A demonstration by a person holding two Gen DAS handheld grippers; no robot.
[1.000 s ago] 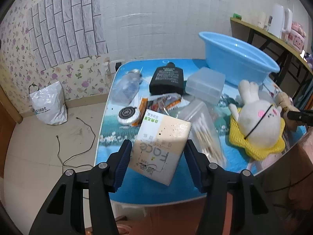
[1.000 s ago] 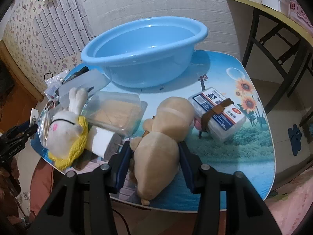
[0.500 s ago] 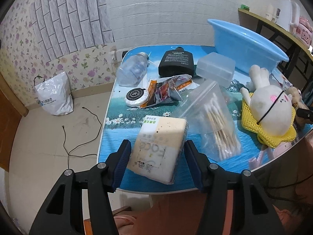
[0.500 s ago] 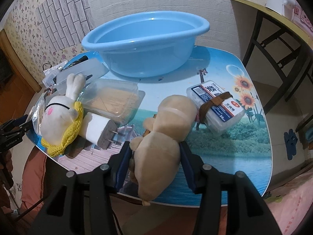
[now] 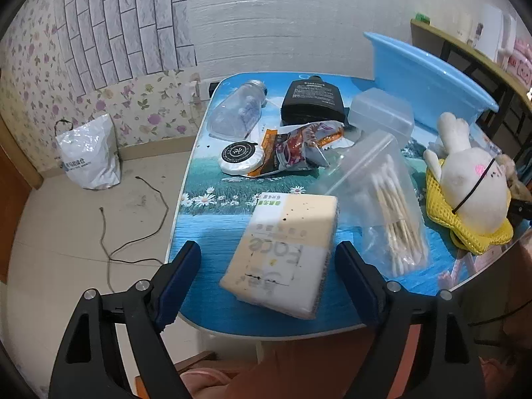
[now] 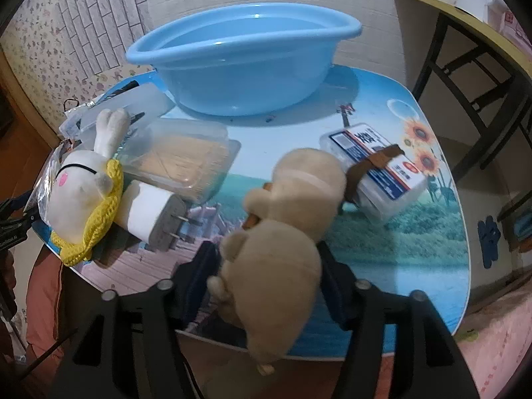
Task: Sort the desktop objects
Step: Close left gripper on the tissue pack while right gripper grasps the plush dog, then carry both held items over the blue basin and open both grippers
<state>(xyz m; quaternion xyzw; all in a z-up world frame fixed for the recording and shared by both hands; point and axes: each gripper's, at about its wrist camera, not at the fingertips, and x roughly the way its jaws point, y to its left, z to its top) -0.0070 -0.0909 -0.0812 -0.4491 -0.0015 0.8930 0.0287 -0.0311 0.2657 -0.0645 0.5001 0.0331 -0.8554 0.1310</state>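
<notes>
A home: floral wallpaper (image 5: 26,76), plush rabbit (image 5: 472,183), washbasin (image 6: 239,56).

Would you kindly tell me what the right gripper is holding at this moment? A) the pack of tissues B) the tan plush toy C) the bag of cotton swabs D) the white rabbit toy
B: the right gripper has its fingers closed against both sides of the tan plush toy.

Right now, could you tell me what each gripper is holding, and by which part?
The left gripper holds nothing; its open jaws flank the tissue pack. The right gripper grips the tan plush toy around its lower body.
</notes>
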